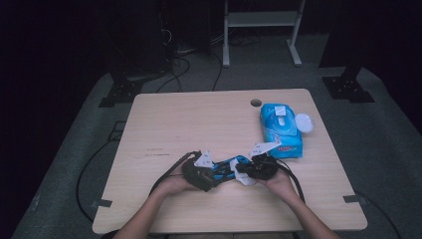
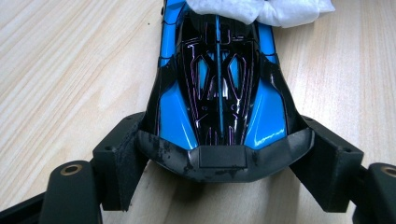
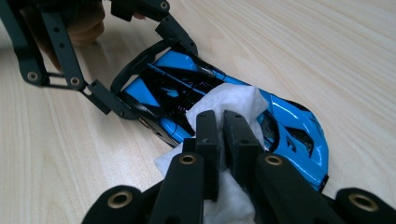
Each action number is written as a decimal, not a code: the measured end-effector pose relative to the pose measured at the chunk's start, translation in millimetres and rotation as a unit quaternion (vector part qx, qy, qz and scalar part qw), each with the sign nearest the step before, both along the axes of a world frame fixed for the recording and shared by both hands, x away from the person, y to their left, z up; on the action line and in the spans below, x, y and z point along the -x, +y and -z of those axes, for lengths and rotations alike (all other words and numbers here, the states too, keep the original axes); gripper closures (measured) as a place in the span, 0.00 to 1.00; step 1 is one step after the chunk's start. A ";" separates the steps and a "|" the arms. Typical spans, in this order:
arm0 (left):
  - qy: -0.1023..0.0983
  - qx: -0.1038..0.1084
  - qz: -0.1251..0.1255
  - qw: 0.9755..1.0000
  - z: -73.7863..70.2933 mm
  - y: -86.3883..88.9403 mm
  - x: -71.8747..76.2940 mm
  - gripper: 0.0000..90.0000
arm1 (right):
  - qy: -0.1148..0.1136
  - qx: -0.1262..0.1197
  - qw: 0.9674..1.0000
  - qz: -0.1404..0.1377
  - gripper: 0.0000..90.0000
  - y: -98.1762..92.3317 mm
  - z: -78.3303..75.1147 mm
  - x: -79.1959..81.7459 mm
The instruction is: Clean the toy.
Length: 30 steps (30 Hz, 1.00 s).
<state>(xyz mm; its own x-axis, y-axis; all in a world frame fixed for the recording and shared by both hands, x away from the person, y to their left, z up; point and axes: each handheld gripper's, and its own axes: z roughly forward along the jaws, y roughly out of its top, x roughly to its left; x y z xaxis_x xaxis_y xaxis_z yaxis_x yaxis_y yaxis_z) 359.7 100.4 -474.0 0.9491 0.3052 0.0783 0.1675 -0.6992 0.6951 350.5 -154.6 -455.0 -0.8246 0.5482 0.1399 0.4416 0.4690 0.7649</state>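
A blue and black toy car (image 1: 226,166) lies on the wooden table (image 1: 164,124) near its front edge. My left gripper (image 2: 224,163) is shut on one end of the car (image 2: 219,93), with a pad pressed against each side. My right gripper (image 3: 222,119) is shut on a white wipe (image 3: 233,100). That wipe rests on top of the car (image 3: 299,128), around its middle. The left gripper (image 3: 140,88) clasps the far end of the car in the right gripper view. From above, the left gripper (image 1: 211,173) and right gripper (image 1: 242,172) face each other across the car.
A blue pack of wet wipes (image 1: 280,130) lies at the right of the table, its round white lid (image 1: 303,122) flipped open. A cable hole (image 1: 256,103) sits near the back edge. Cables trail from both grippers toward the front.
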 end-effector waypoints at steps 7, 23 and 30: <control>-0.003 -0.003 0.002 1.000 -0.4 -3.8 -0.5 0.27 | -0.011 0.005 0.999 0.029 0.94 -18.0 0.3 2.1; 0.003 0.004 -0.002 1.000 0.5 -5.2 -0.7 0.27 | 0.000 -0.025 0.998 -0.056 0.94 54.9 -1.5 4.3; -0.001 0.001 0.000 1.000 0.0 -4.7 -0.1 0.27 | 0.004 -0.018 0.997 -0.075 0.94 63.3 0.7 2.5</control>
<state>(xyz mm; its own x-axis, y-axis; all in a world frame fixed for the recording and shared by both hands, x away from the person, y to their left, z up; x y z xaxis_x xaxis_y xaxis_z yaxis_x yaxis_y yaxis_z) 359.8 95.6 -474.0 0.9487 0.3061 0.0790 0.1672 -0.6979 0.6964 348.0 -91.3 -455.7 -0.8960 0.4126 0.1641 0.3740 0.5021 0.7798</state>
